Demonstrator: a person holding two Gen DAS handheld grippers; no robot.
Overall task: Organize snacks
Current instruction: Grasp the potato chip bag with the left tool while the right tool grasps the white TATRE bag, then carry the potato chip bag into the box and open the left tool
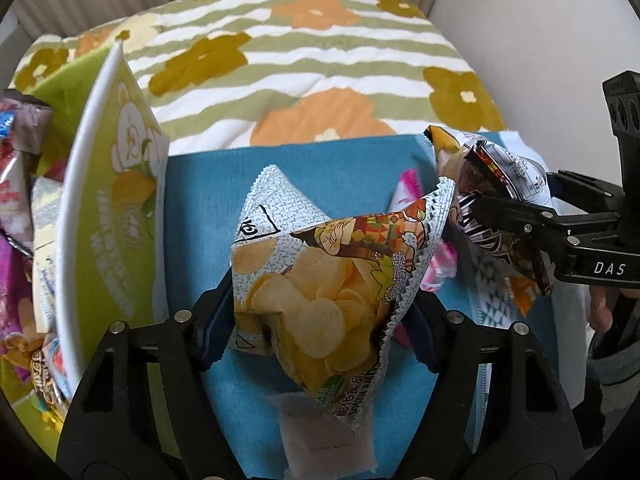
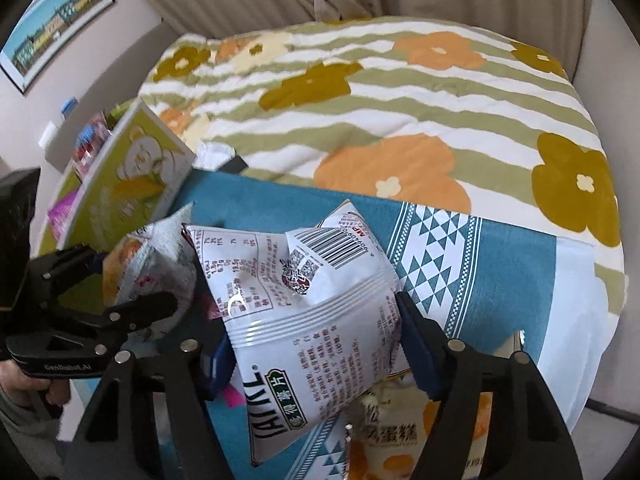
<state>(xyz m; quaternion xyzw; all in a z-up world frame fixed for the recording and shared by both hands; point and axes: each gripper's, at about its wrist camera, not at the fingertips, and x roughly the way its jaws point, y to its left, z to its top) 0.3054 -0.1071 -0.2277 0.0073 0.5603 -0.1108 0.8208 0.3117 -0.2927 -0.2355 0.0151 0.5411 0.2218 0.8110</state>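
Pick-up step in hand: left gripper [image 1: 320, 300] clamps the potato-chip bag [image 1: 316, 280] at frame centre, right gripper [image 2: 316, 344] clamps the white snack bag [image 2: 304, 300]; both hang above the blue cloth [image 1: 344, 176], and next each needs carrying to the green box [image 1: 116, 216] at left.

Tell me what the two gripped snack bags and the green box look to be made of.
Chip bag in the left gripper: thin plastic film, matte print, zigzag-crimped seam, crumpling under the pads. White bag in the right gripper: glossier film, with shiny creases. Green box: probably printed cardboard, stiff flat walls, pale edge.
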